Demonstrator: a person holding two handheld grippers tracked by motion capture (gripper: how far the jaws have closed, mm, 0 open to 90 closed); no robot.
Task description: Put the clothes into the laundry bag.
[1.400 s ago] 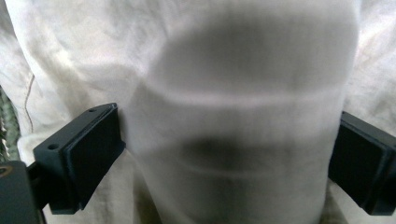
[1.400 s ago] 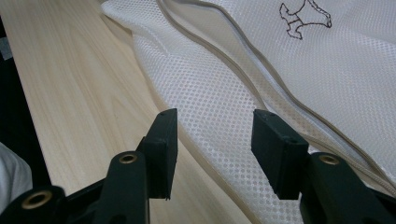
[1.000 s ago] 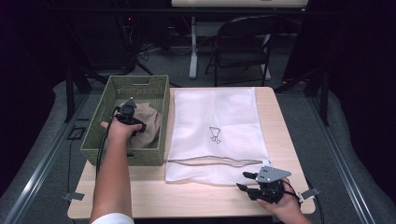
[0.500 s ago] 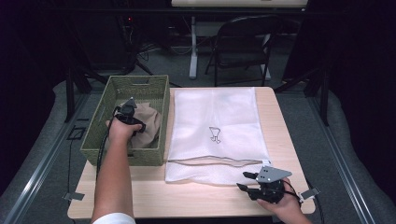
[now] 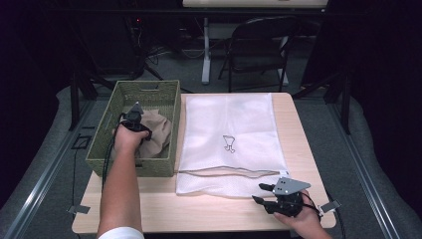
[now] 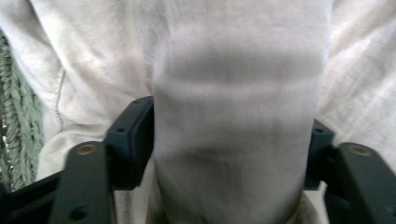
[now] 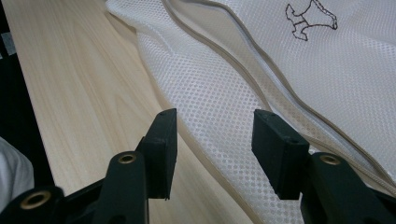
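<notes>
I am pinching a fold of the beige cloth [image 6: 233,121] between the jaws of my left gripper [image 5: 133,118], which is reaching down into the green woven basket [image 5: 124,92]. The cloth is lying bunched in the basket, and the basket is sitting at the left edge of the table [image 5: 164,209], touching the white mesh bag [image 5: 234,129] along its right wall. I am holding my right gripper [image 7: 212,133] near the table's front right corner with its jaws spread, gripping nothing, hovering just over the bag's front edge, where the zip seam [image 7: 261,70] is running.
</notes>
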